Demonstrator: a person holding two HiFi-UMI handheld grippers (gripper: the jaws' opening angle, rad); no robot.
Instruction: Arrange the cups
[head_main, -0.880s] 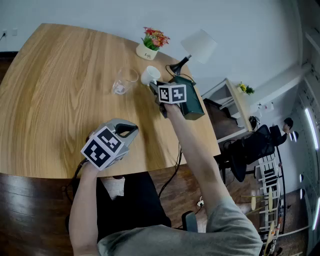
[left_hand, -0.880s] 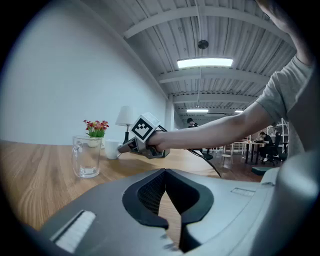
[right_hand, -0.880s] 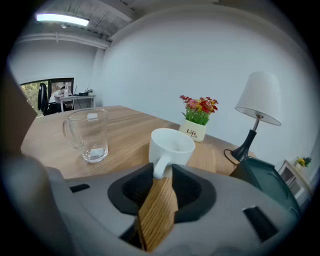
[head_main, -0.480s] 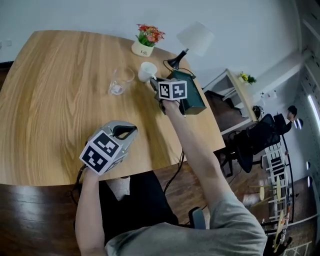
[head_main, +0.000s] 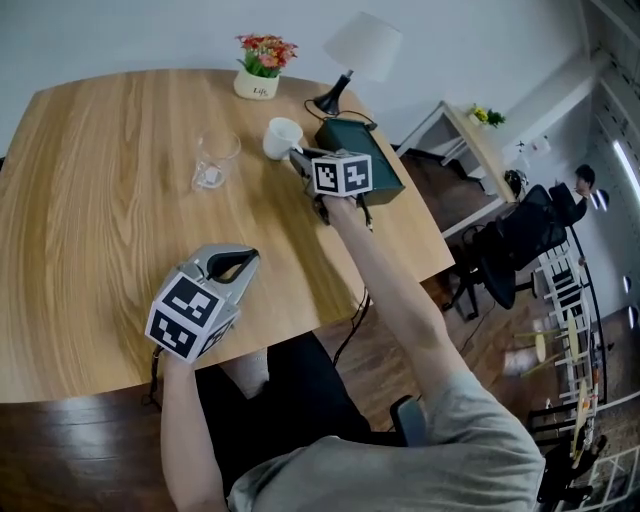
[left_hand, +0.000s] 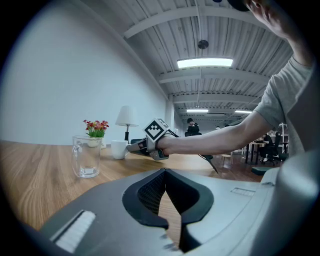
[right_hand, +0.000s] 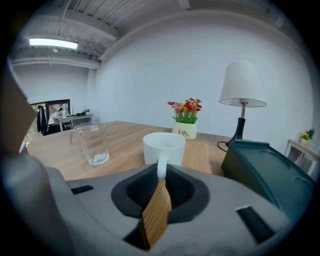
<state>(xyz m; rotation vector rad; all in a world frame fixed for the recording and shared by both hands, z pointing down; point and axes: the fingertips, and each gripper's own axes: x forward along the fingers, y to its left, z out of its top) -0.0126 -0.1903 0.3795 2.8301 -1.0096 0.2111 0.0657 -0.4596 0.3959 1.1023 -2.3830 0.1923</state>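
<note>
At the lower left of the head view, the left gripper (head_main: 240, 262) is held over the near part of the wooden table (head_main: 100, 220). Its jaws are drawn together, and nothing is caught between them. A clear glass mug (head_main: 213, 160) is seen upright at the upper left, well apart from both grippers. Right of it, at the upper centre, a white cup (head_main: 281, 137) is seen upright, seemingly resting on the table. Its handle is pinched between the nearly closed jaws of the right gripper (head_main: 298, 158). A dark green case (head_main: 385, 178) is placed further right, just below a lamp (head_main: 358, 48).
</note>
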